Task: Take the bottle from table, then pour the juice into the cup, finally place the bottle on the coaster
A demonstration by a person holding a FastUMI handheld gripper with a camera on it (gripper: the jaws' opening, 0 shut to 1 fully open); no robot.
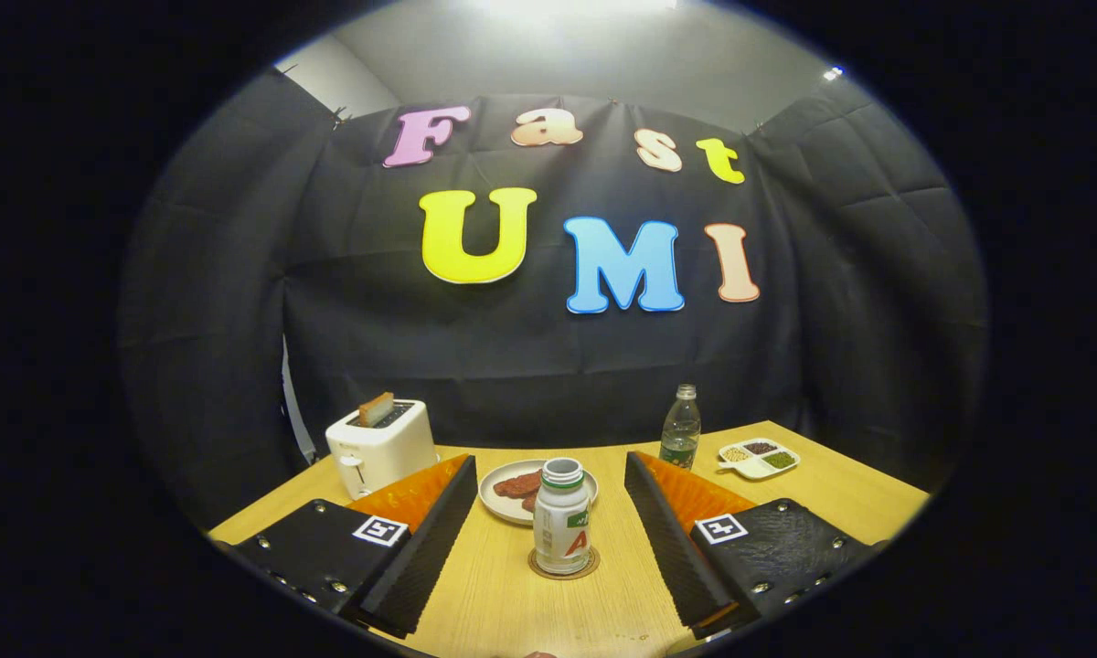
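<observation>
A white juice bottle (562, 517) with a green-banded open neck stands upright on a round brown coaster (563, 567) — midway between the jaws, which are spread wide and touch nothing. At twelve o'clock beyond it, a plate (495, 493) of reddish food; at ten, a white toaster (380, 445); at one, a clear water bottle (681, 428) and a divided dish (759, 458). Pale wooden table (503, 594), black-draped booth.

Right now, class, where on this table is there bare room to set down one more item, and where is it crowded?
Bare wood lies around the bottle on its coaster, between the open gripper fingers. The middle is crowded: the plate sits right behind the bottle. More room lies between toaster and plate, and beside the snack tray, near the water bottle.
</observation>
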